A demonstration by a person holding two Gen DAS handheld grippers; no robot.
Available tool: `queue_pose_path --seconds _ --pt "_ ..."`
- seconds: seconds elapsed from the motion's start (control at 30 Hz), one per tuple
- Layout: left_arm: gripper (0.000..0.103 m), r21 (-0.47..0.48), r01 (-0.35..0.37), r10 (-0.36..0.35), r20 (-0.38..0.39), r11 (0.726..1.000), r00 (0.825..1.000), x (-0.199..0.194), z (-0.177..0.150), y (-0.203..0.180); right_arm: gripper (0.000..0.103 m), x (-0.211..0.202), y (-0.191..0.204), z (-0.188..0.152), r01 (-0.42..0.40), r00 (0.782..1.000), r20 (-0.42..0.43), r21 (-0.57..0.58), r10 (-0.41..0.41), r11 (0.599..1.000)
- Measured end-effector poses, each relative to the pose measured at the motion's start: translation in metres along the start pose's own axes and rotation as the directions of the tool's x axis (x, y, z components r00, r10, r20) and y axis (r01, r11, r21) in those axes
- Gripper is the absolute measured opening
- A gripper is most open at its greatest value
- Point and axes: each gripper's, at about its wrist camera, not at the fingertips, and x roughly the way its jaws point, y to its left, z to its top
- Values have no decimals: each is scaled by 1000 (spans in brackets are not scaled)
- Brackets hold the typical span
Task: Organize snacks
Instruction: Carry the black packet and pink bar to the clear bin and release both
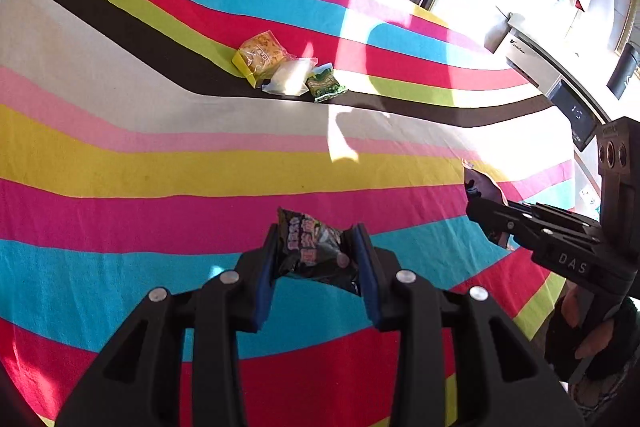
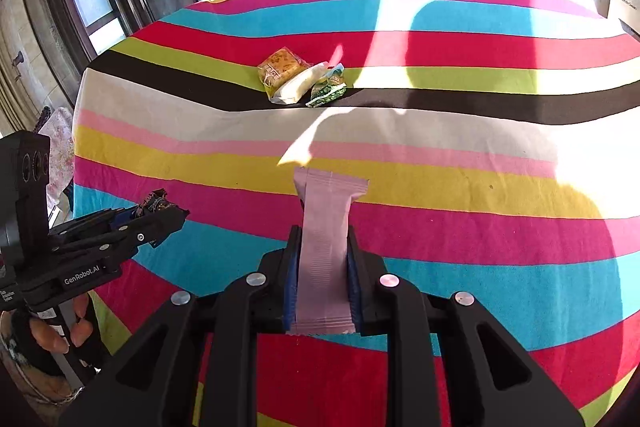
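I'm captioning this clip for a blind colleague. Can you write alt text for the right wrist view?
The right gripper is shut on a pale pink snack packet above a striped tablecloth. Farther off, three snacks lie bunched together; at left, the left gripper holds a dark wrapper.

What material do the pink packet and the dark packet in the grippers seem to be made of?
Pink packet: apparently matte plastic film or coated paper; it has ribbed crimped seals, a zigzag-cut end and no glare. Dark packet: probably glossy plastic or foil film; it looks crinkled, with bright highlights over its printing.
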Motion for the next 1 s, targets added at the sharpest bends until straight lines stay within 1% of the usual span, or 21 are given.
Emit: queue_pose_path --seconds 0.23,0.53,0.77,0.87,1.0 --pt "36 61 70 -69 -17 996 997 -10 -17 -37 21 -42 -9 -28 37 999 28 20 -38 999" --pt "36 153 136 -126 -72 979 989 -9 -33 -87 21 -89 -39 -65 70 995 61 86 -76 994" --pt "36 240 190 -169 -109 952 980 -10 -42 -133 21 -122 -73 -98 111 989 78 167 -126 980" --pt "36 283 216 -186 -127 935 974 -10 -45 -153 22 -137 -86 -112 132 985 82 201 -151 971" --pt "36 348 248 -209 -146 904 967 -12 -53 -185 22 -157 -103 -131 161 978 87 250 -188 955"
